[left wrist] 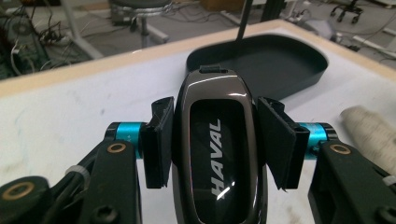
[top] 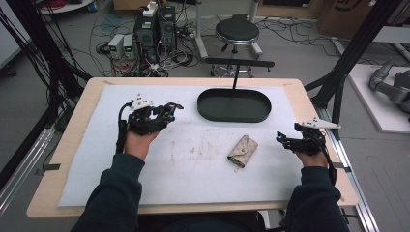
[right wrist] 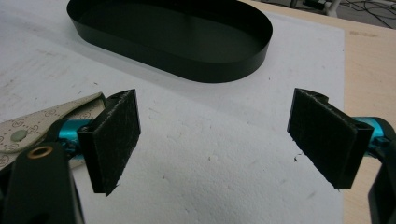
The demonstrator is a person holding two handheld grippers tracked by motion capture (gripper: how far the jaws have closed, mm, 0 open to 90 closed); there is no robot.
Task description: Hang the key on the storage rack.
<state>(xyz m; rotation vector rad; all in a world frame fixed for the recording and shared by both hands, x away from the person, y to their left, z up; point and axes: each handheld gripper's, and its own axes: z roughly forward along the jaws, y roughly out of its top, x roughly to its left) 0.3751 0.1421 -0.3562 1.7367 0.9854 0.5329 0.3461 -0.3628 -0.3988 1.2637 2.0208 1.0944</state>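
- While clamped between the 2 pads of the left gripper [left wrist: 215,140], car key fob [left wrist: 217,149] marked HAVAL rides above the white mat [top: 193,164], left of the black oval tray [top: 234,105]; in the high view, left gripper [top: 167,113] points toward that tray.
- Held only along its glossy, curved flanks, so likely to squirt forward or twist out if the squeeze eases during the carry; a drop onto the mat short of the tray seems the main hazard.
- Carried low, could clip the near wall of the tray [left wrist: 261,60] and get knocked askew; needs lifting over the rim before release.
- Released from too high, might bounce or skid on the hard tray floor and strike the thin black post [top: 236,77] standing at the tray's back edge.
- Patterned key pouch [top: 242,151] lies flat on the mat, between the 2 hands and nearer the right one, apart from the tray; could be brushed by a sleeve in any reach across.
- Right gripper [right wrist: 215,140] hangs near the mat's right edge with jaws spread wide and nothing between them, pouch [right wrist: 42,123] just beside its left pad; a careless closing or sideways drift could snag or shove the pouch.
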